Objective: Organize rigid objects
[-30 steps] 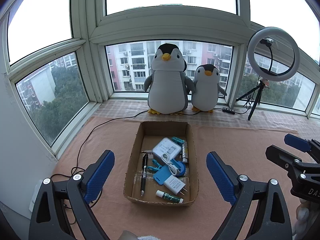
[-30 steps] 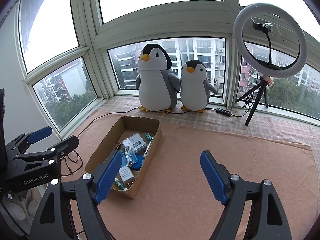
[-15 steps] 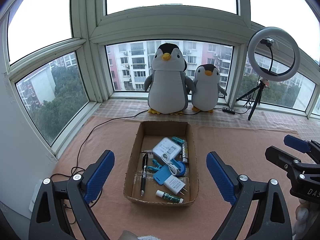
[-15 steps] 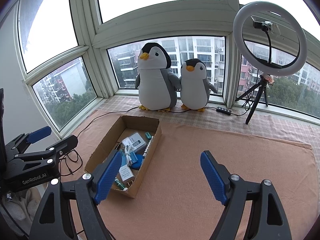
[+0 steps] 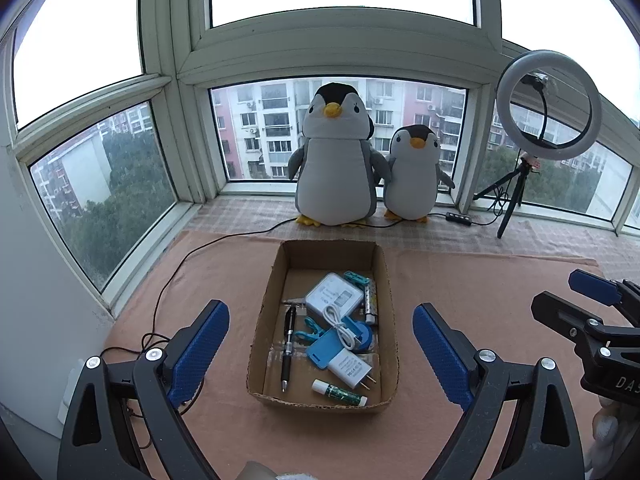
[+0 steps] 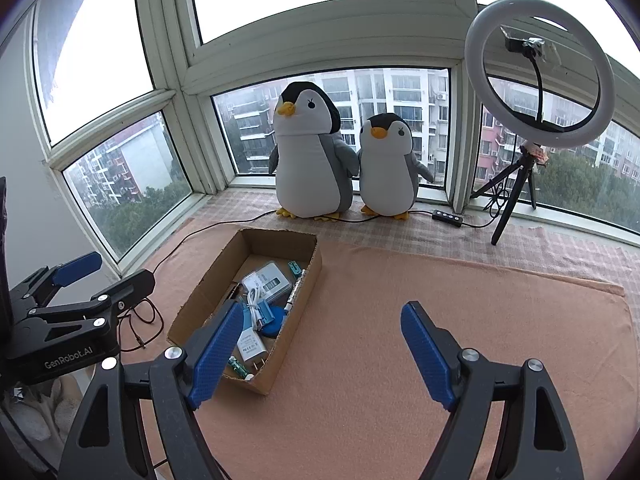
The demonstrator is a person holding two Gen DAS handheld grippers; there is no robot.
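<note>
Every small item visible sits inside the cardboard box (image 5: 390, 300) at twelve o'clock; the cloth (image 6: 400, 340) around looks bare. Left hand-held gripper (image 5: 320, 350) and right hand-held gripper (image 6: 322, 354) hover wide, empty.

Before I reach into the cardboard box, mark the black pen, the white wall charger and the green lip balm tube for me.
black pen (image 5: 288, 344), left wrist view, mid barrel.
white wall charger (image 5: 350, 368), left wrist view, flat white face of the body.
green lip balm tube (image 5: 340, 393), left wrist view, green middle of the tube.
</note>
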